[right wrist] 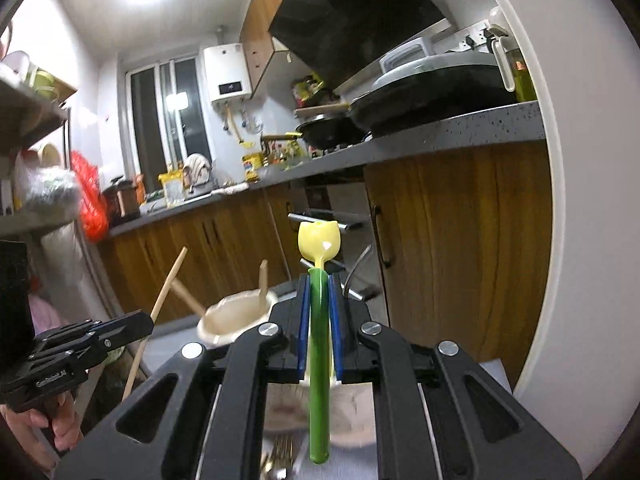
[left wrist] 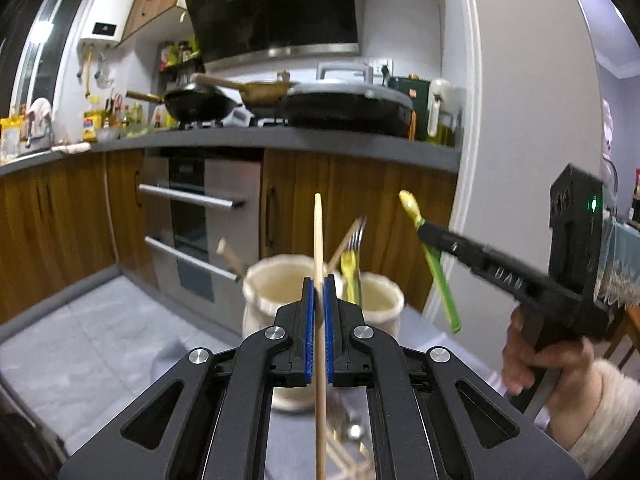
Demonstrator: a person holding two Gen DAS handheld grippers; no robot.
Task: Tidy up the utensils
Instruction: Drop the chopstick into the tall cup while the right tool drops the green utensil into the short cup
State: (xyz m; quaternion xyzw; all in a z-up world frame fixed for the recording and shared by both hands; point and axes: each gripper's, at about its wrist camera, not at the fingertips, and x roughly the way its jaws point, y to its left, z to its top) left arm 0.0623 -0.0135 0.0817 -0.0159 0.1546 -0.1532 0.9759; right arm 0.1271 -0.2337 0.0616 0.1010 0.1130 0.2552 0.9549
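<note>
In a kitchen with wooden cabinets (left wrist: 60,216) and a grey countertop (left wrist: 280,138), two cream holders (left wrist: 280,292) stand on the grey desk (left wrist: 80,340). Left gripper (left wrist: 319,304) clenched on a wooden chopstick (left wrist: 319,240). Right gripper (right wrist: 319,320) grasping a green-handled yellow spoon (right wrist: 319,240).

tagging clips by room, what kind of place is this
A home kitchen, most likely: pans sit on a stove under a black range hood, a built-in oven sits in wooden cabinets, and a wall water heater hangs by the window.

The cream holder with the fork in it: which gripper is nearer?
Left, as far as these views show. The left gripper hovers directly before that holder; the right gripper is off to its right, higher.
</note>
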